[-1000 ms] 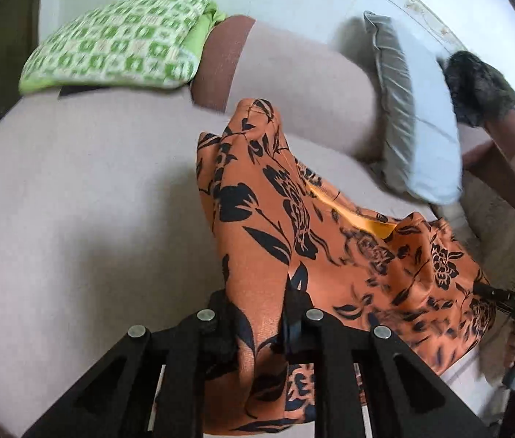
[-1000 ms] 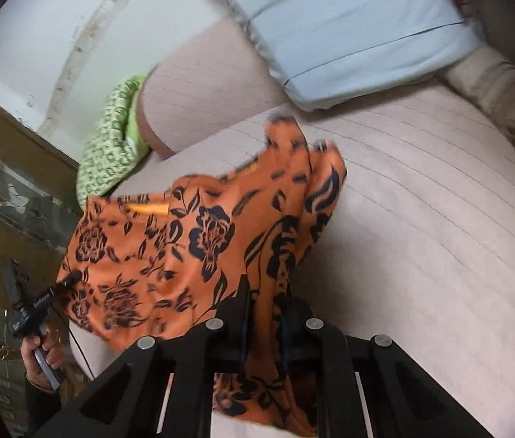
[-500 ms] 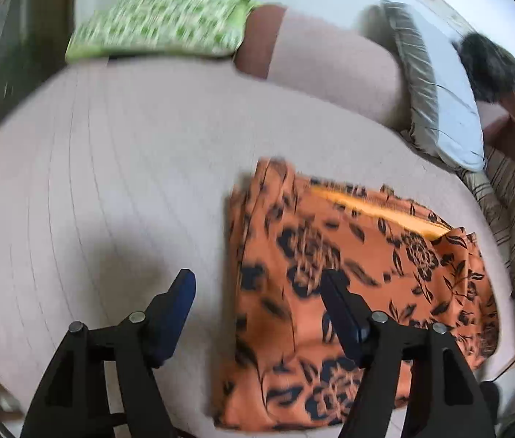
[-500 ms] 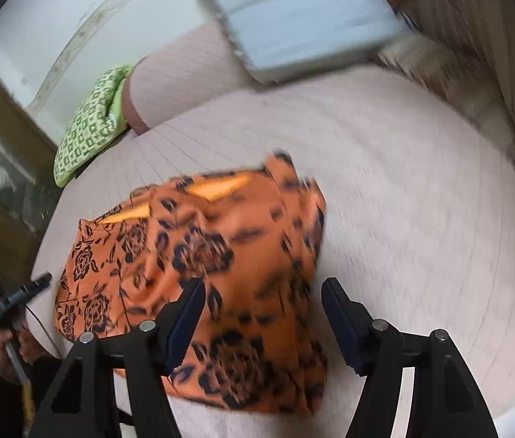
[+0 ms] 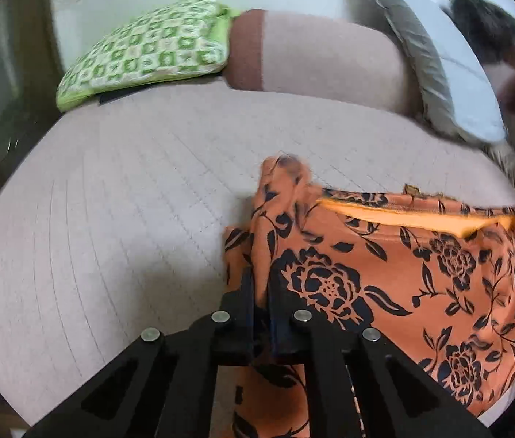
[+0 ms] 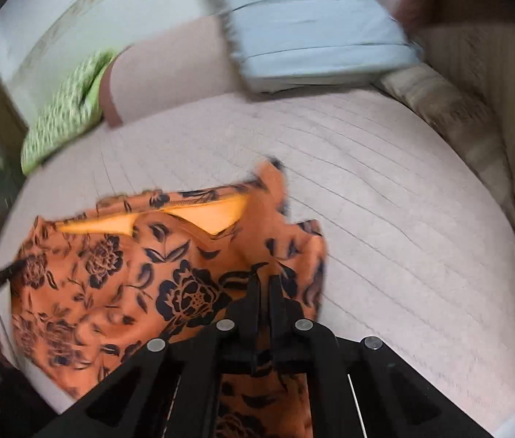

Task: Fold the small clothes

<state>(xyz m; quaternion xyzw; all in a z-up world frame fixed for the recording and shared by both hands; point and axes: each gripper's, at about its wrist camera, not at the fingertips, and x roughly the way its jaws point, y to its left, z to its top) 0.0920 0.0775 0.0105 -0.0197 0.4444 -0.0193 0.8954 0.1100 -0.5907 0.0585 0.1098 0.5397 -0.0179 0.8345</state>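
Lay on pale quilted bed (image 5: 118, 241): orange black-flowered thin garment (image 5: 396, 277), soft, likely slippery. Pinched at opposite side edges by left gripper (image 5: 261, 292) and right gripper (image 6: 265, 288), both clamped.

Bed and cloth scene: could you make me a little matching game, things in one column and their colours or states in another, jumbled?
Things:
1. checked pillow
2. flowered garment
3. left tongs
4. bolster

Descriptions:
a. pink with a brown end
b. green and white
c. closed on fabric
d. orange with black blooms

Pairs: 1-b, 2-d, 3-c, 4-a
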